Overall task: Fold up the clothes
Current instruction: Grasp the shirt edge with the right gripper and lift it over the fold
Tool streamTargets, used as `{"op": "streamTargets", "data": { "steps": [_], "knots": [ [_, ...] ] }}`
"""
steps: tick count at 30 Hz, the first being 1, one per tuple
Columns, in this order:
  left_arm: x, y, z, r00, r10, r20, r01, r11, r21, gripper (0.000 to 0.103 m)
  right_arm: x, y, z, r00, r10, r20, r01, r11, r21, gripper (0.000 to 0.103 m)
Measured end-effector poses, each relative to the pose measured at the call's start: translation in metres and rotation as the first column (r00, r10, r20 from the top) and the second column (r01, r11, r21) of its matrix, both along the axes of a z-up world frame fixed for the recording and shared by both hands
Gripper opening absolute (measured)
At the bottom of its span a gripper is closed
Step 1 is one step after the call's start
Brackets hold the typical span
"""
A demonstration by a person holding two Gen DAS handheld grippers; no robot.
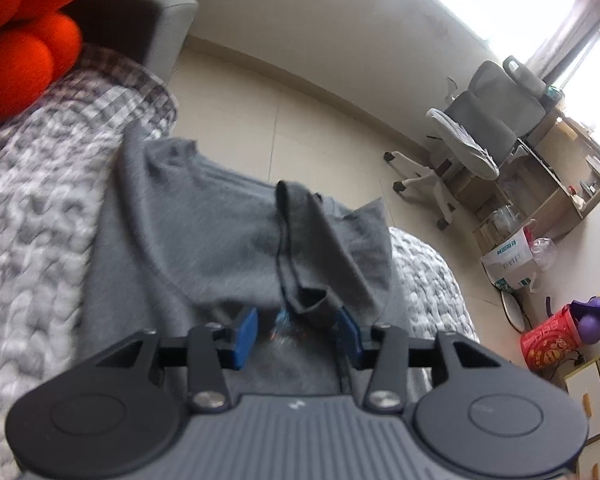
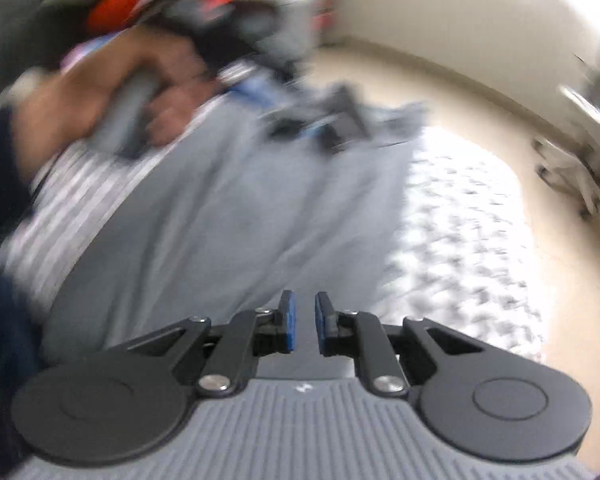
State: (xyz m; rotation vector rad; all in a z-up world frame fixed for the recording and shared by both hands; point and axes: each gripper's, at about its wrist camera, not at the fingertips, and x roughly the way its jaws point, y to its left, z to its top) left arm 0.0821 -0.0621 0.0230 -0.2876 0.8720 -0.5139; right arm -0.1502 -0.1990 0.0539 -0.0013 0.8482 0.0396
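A grey garment (image 1: 204,232) lies spread over a bed covered with a grey-and-white knitted blanket (image 1: 32,216). My left gripper (image 1: 298,334) is open wide just above the garment. A raised folded edge of the cloth (image 1: 312,300) stands between its blue pads, close to the right pad (image 1: 350,334). The right wrist view is blurred by motion. There my right gripper (image 2: 305,326) hovers over the same garment (image 2: 220,220) with a narrow gap between its pads and nothing in it. Farther off, a person's hand (image 2: 100,92) holds the left gripper (image 2: 300,120).
An orange plush cushion (image 1: 20,40) and a grey armchair (image 1: 140,16) stand beyond the bed's far left. A striped cloth (image 2: 68,204) lies left of the garment. On the tiled floor to the right are an office chair (image 1: 476,132), a low shelf (image 1: 560,176) and a red tin (image 1: 548,344).
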Motion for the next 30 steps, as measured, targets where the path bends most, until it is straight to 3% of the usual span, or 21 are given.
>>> {"op": "streamTargets", "data": {
  "steps": [2, 4, 8, 10, 11, 12, 13, 17, 21, 23, 25, 30],
  "knots": [
    [0.01, -0.012, -0.001, 1.0, -0.011, 0.009, 0.011, 1.0, 0.01, 0.053, 0.028, -0.029, 0.002, 0.996, -0.094, 0.01, 0.093, 0.992, 0.081, 0.03],
    [0.022, -0.026, -0.006, 1.0, -0.01, -0.003, 0.01, 1.0, 0.029, 0.054, 0.059, -0.054, 0.003, 0.984, -0.179, 0.012, 0.177, 0.977, 0.116, 0.032],
    [0.036, -0.052, -0.023, 1.0, -0.01, -0.012, 0.012, 0.994, 0.105, 0.054, 0.112, -0.081, -0.004, 0.974, -0.228, -0.009, 0.226, 0.956, 0.188, 0.032],
    [0.038, -0.061, -0.035, 1.0, -0.002, -0.011, 0.004, 0.991, 0.137, 0.049, 0.134, -0.092, -0.008, 0.968, -0.252, -0.015, 0.248, 0.938, 0.242, 0.032],
    [0.037, -0.064, -0.037, 1.0, -0.003, 0.014, 0.001, 0.989, 0.148, 0.033, 0.143, -0.095, -0.012, 0.964, -0.265, -0.012, 0.259, 0.931, 0.258, 0.032],
    [0.037, -0.066, -0.038, 1.0, -0.003, 0.023, 0.0, 0.987, 0.158, 0.005, 0.148, -0.097, -0.017, 0.965, -0.263, -0.008, 0.255, 0.927, 0.274, 0.032],
    [0.037, -0.067, -0.039, 0.999, -0.003, 0.032, -0.002, 0.986, 0.168, 0.003, 0.153, -0.099, -0.023, 0.966, -0.259, -0.003, 0.249, 0.924, 0.29, 0.032],
    [0.031, -0.058, -0.028, 0.996, 0.001, 0.092, -0.017, 0.986, 0.168, 0.002, 0.159, -0.09, -0.046, 0.985, -0.172, -0.023, 0.171, 0.944, 0.281, 0.032],
    [0.024, -0.045, -0.013, 0.988, 0.008, 0.156, -0.032, 0.987, 0.157, 0.002, 0.159, -0.074, -0.05, 0.995, -0.095, 0.004, 0.093, 0.981, 0.171, 0.032],
    [0.021, -0.039, -0.008, 0.983, 0.009, 0.184, -0.039, 0.986, 0.16, 0.002, 0.158, -0.077, -0.049, 0.994, -0.107, 0.008, 0.103, 0.975, 0.197, 0.032],
    [0.022, -0.042, -0.021, 0.987, 0.005, 0.161, -0.042, 0.973, 0.227, 0.002, 0.156, -0.08, -0.048, 0.993, -0.116, 0.009, 0.111, 0.969, 0.223, 0.032],
    [0.025, -0.032, -0.018, 0.986, 0.033, 0.165, -0.062, 0.982, 0.176, 0.003, 0.159, -0.082, -0.053, 0.995, -0.098, 0.006, 0.095, 0.977, 0.193, 0.032]
  ]
}}
